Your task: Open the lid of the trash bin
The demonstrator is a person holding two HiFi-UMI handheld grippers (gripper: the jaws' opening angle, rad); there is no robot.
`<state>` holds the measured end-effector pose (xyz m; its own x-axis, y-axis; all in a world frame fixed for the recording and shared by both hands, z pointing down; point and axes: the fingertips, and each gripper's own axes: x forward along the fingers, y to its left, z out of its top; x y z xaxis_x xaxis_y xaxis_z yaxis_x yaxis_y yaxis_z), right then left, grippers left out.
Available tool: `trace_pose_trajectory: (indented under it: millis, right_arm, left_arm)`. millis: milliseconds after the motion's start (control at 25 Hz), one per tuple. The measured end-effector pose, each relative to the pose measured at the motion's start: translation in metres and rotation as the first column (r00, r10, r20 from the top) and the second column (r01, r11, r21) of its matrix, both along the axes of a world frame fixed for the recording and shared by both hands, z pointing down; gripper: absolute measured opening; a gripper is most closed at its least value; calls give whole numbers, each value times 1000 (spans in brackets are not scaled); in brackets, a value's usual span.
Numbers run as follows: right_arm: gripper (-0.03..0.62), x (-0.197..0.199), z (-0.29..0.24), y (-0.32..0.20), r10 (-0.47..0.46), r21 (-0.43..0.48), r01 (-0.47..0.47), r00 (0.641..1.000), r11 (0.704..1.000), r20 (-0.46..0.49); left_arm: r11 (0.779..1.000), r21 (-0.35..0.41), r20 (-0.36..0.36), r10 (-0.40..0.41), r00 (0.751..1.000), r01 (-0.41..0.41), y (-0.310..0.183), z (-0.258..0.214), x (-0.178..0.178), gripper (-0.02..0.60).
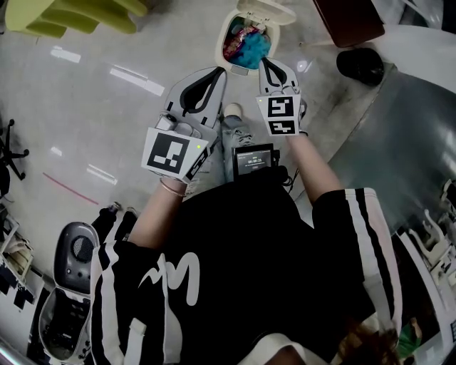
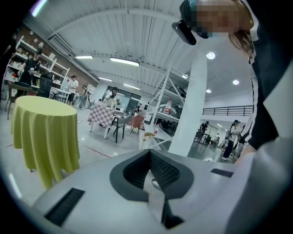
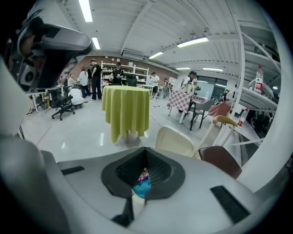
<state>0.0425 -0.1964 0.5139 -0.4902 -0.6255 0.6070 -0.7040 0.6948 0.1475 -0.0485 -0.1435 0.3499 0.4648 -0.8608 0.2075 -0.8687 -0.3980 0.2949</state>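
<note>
small white trash bin (image 1: 221,37) at 12 o'clock in the head view, on glossy floor just ahead of both grippers. lid (image 1: 267,10) up, leaning back past the far rim; blue and pink rubbish (image 1: 248,44) showing in the mouth. left gripper (image 1: 217,71) at 11 o'clock of centre, jaws pressed together on nothing, tips short of the bin's near rim. right gripper (image 1: 266,64) at 12 to 1 o'clock, jaws likewise closed and empty, tips over the near rim with rubbish visible past them in its own view. task looks done as things lie. risks from here: nudging the near rim with either tip and tipping or sliding a light bin on slick floor; brushing the raised lid on a forward swing and dropping it shut; snagging loose rubbish with the right tips.
</note>
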Motion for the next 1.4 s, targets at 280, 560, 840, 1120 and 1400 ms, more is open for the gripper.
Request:
trace_pose_trajectory:
  millis: [280, 560, 840, 1120, 1400]
  right_arm:
    - [3, -2, -19, 0, 1, 18, -2, 1000, 1000, 27]
    - [3, -2, -32, 1, 7, 34, -9, 999, 999, 39]
    - [3, -2, -49, 0, 20, 56, -23, 998, 998, 64]
    - [3, 1, -61, 1, 21, 68, -26, 996, 997, 84]
    - [3, -3, -74, 12, -9, 78, 1, 995, 997, 97]
  left_arm:
    - [1000, 5, -6, -6, 1000, 6, -1, -6, -3, 7]
    - [1000, 19, -11, -16, 1000, 16, -2, -12, -7, 6]
    - [999, 43, -21, -24, 999, 25, -6, -20, -10, 7]
    - [998, 66, -12, -24, 1000, 25, -11, -30, -12, 7]
    - [997, 77, -7, -14, 1000, 14, -8, -39, -10, 8]
